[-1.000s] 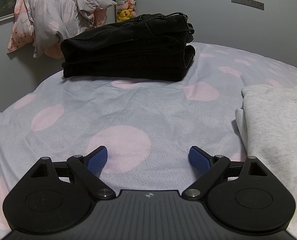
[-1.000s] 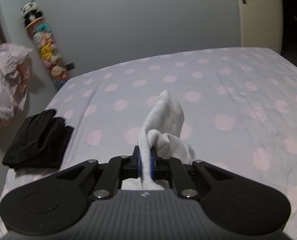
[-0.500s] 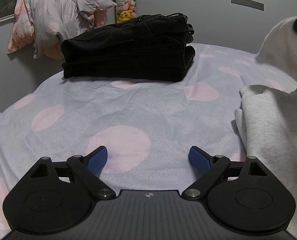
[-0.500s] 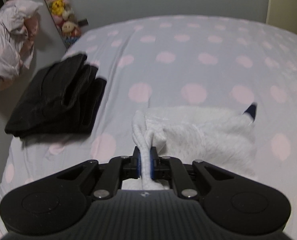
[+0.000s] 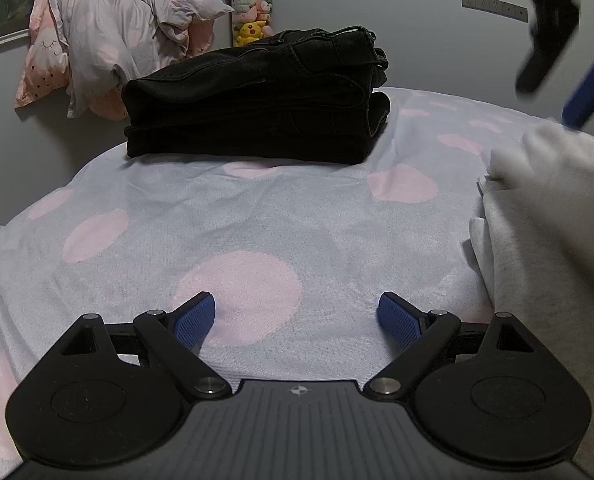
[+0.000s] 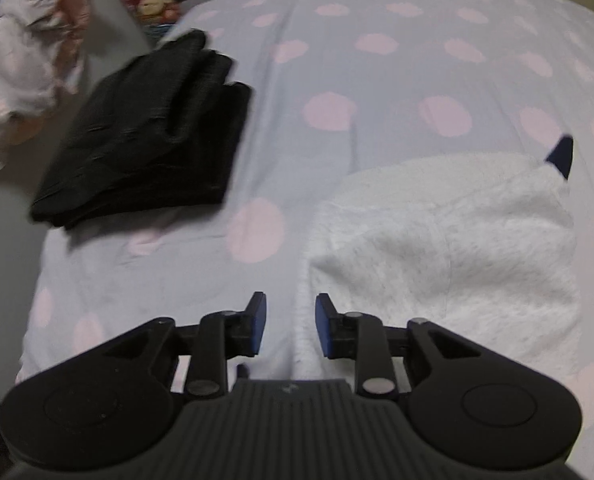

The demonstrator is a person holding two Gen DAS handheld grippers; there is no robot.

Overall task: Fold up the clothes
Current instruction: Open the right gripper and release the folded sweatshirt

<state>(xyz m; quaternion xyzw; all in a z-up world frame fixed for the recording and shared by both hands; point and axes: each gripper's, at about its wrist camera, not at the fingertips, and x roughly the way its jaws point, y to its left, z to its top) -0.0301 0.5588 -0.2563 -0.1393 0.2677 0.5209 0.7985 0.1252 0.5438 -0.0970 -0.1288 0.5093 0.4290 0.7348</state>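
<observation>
Bedspread [image 6: 377,80] sharp; black jeans [image 6: 145,132] blurred

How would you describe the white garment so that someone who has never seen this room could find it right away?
Start at the bed with the pale sheet covered in pink dots. Two bundles of clothing lie on it near one end: folded black jeans and, beside them, the white sweatshirt. It is the fuzzy, light one, lying below the right gripper.

Pale bedsheet with pink dots [image 5: 257,216] across frame centre; crumpled bedding heap [image 5: 109,36] upper left; stacked plush toys [image 5: 251,12] top centre; wall socket strip [image 5: 495,6] upper right, on grey wall.
</observation>
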